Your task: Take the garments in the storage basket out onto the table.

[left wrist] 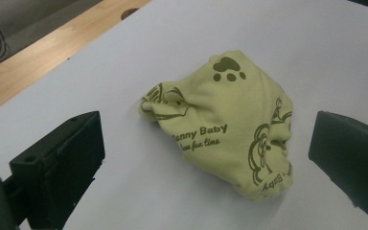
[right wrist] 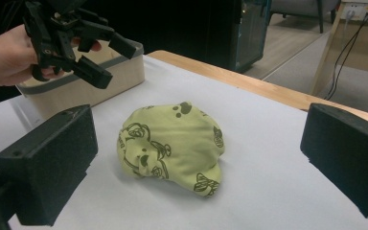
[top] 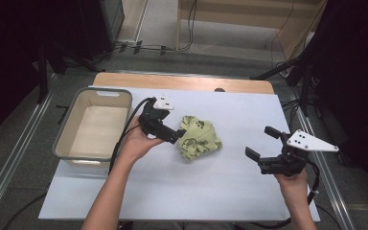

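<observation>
So the yellow-green printed cloth (top: pixel 200 138) sits bunched up in a lump near the middle of the high view, on the white-covered table (top: pixel 172 191). The left gripper (top: pixel 178 134) hovers right at the cloth's left edge with its fingers spread apart and nothing in them. In the left gripper view the cloth (left wrist: pixel 225 127) lies between the two jaws but they aren't touching it. The right gripper (top: pixel 263 143) hangs at the lower right of the high view, well apart from the cloth, fingers released too.

Looks like the approach step to me, grab not yet made. Next move probably needs the left one to drop down, straddle a fold and pinch. The beige bin (top: pixel 96 125) at the left seems the likely destination.
</observation>
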### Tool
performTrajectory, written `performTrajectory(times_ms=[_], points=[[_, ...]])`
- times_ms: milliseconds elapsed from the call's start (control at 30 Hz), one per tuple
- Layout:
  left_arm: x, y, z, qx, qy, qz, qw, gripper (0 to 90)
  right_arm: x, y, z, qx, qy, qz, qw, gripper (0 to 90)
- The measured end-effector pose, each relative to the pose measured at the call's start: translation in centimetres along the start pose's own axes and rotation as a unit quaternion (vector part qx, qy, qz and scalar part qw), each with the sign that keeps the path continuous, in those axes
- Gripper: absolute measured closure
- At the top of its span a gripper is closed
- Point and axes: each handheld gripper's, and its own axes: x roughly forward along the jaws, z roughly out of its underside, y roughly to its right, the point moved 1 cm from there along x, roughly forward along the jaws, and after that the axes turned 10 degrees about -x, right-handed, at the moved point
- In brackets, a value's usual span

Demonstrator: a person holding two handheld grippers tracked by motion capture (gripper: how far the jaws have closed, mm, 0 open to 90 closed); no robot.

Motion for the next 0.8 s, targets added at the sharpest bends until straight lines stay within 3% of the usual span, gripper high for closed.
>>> performTrajectory(times_ms=[133,300,800], points=[[-1.2,-0.5,0.3,-0.006,0.015,-0.016,0.9997,0.0,0.1,-0.2,0.0,-0.005,-0.002,-0.003,1.0,0.0],[-2.6,-1.0,0.9,-0.025,0.041,-0.017,0.9987,0.0,0.1,-0.1,0.0,-0.004,-0.001,0.0,1.0,0.0],[-4.9,-1.9,3.2,-0.06,0.074,-0.033,0.9949,0.0,0.1,0.0,0.1,-0.002,-0.006,0.008,1.0,0.0]])
